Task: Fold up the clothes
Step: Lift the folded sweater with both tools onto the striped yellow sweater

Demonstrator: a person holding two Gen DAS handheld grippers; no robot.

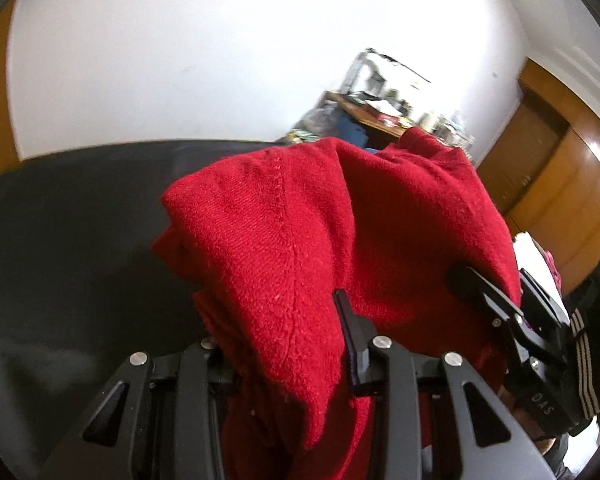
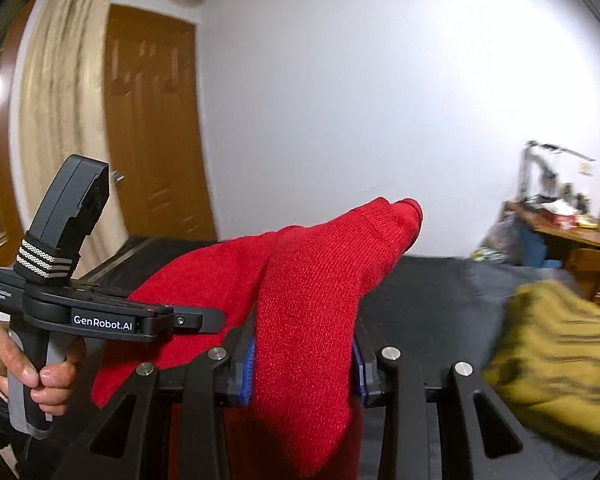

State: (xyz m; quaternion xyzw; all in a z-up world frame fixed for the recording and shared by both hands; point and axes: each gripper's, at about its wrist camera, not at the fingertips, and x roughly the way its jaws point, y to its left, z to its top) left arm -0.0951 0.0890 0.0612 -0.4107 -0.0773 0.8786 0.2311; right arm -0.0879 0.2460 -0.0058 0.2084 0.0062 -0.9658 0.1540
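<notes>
Above the dark bed surface (image 2: 428, 300), a red knitted garment (image 2: 312, 300) hangs lifted, pinched by both claws: the left gripper (image 1: 300, 344) clamps one bunched fold, the right gripper (image 2: 304, 368) another. Its long axis runs from the claws up and away, then drapes downward. Fabric is ribbed, creased, with a visible seam; a mustard garment (image 2: 556, 352) lies beside it.

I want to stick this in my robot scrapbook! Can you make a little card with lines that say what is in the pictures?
Garment: red knitted sweater, lifted above the dark surface
Left gripper: fingers closed on the red knit
Right gripper: fingers closed on the red knit
Person: a hand holds the left gripper's handle
Also on the surface: an olive-yellow garment, blurred
Background: white wall, wooden door, cluttered desk
</notes>
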